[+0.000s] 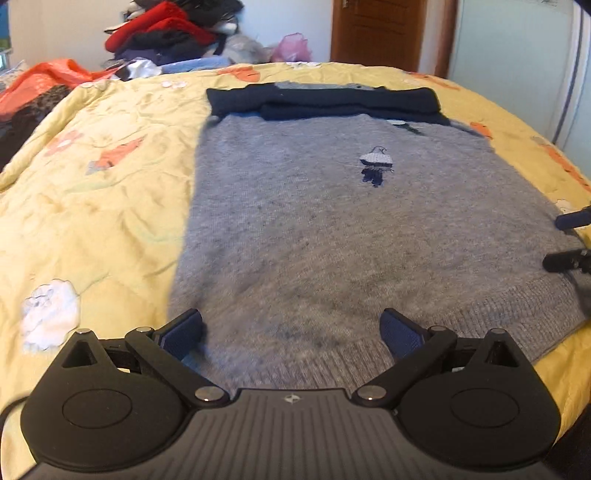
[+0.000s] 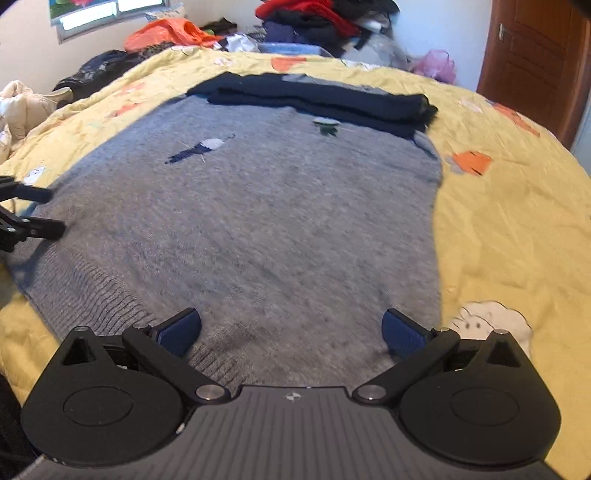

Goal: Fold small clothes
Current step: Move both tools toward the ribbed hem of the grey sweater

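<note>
Sweater: grey knitted sweater (image 1: 295, 229) lies flat on the bed, ribbed hem nearest the cameras, its dark navy sleeves (image 1: 325, 101) folded across the far end.
Left gripper (image 1: 291, 332): fingers spread wide over the hem, nothing between them.
Right gripper (image 2: 291, 330): fingers spread wide over the hem near the sweater's right edge, holding nothing.
Bed: yellow quilted bedspread (image 1: 92, 206) with orange and white patches.
Background: heap of red and dark clothes (image 1: 166, 29); brown wooden door (image 1: 376, 33).
</note>
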A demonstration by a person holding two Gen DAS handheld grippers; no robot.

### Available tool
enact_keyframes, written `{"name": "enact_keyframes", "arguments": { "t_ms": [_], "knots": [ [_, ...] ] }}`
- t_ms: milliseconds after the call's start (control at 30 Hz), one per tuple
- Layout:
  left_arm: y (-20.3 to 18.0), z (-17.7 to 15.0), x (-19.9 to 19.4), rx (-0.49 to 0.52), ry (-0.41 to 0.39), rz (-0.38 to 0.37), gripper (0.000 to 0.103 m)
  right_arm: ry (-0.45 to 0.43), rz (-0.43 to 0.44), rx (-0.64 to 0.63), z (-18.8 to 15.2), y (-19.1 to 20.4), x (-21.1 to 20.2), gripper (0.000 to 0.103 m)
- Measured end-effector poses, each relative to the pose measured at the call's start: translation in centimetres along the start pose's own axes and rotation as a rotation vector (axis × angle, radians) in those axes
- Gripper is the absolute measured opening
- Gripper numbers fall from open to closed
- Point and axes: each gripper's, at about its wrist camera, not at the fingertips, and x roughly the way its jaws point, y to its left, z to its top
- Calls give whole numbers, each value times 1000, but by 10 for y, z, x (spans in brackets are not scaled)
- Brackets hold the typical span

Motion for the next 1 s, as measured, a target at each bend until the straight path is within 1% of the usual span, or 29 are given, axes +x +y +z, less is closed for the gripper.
{"name": "enact_keyframes", "arguments": {
  "t_ms": [33, 100, 133, 200, 233, 267, 300, 333, 367, 433, 500, 533, 567, 633, 667, 733, 767, 800, 833, 900, 933, 967, 1000],
  "knots": [
    [-6, 2, -4, 2, -15, -7, 103, -16, 9, 27, 6, 2, -3, 102],
    [-23, 4, -11, 29, -55, -60, 103, -63, 91, 37, 18, 10, -5, 103],
    [-34, 4, -11, 56, -63, -81, 103, -68, 124, 22, 21, 19, -5, 103],
    [-54, 2, -2, 112, -43, -93, 103, -42, 155, -45, 19, 39, 2, 103],
    [-61, -2, 4, 131, -22, -94, 103, -20, 145, -86, 15, 48, 8, 103],
    [-63, -6, 6, 130, -22, -94, 103, 11, 121, -127, 8, 55, 14, 102],
    [-61, -11, 4, 116, -33, -94, 103, 11, 101, -165, -2, 59, 16, 102],
    [-59, -14, 1, 118, -32, -96, 103, -33, 107, -185, -13, 58, 10, 103],
    [-55, -18, -3, 125, -26, -100, 103, -40, 121, -160, -21, 51, 5, 103],
    [-45, -28, -13, 122, -20, -103, 103, -33, 104, -136, -30, 39, -5, 103],
    [-35, -35, -22, 114, -9, -85, 103, -19, 87, -120, -37, 31, -14, 103],
    [-29, -35, -26, 95, -2, -71, 103, -7, 80, -112, -38, 28, -18, 102],
    [-24, -35, -31, 66, 0, -52, 103, 5, 74, -106, -33, 23, -17, 102],
    [-9, -33, -40, -8, -24, -38, 103, 16, 46, -79, -25, 20, -19, 102],
    [-3, -32, -42, -51, -30, -34, 103, 5, 44, -57, -23, 21, -21, 102],
    [6, -29, -40, -125, -14, -30, 103, -28, 90, -34, -18, 22, -27, 102],
    [7, -29, -38, -144, -10, -32, 103, -39, 110, -34, -16, 25, -28, 102],
    [6, -28, -37, -146, -8, -27, 103, -32, 114, -40, -16, 29, -25, 103],
    [2, -28, -37, -131, -14, -16, 103, -7, 96, -53, -16, 32, -19, 103],
    [-9, -27, -39, -87, -41, -6, 103, 43, 26, -80, -20, 38, -3, 103],
    [-15, -27, -38, -62, -46, -11, 103, 19, 32, -52, -21, 35, -4, 103],
    [-20, -29, -36, -32, -33, -13, 103, 20, 24, -43, -21, 34, -4, 103],
    [-26, -31, -31, -3, -1, -3, 103, 28, 18, -40, -20, 34, -5, 103]
  ]
}}
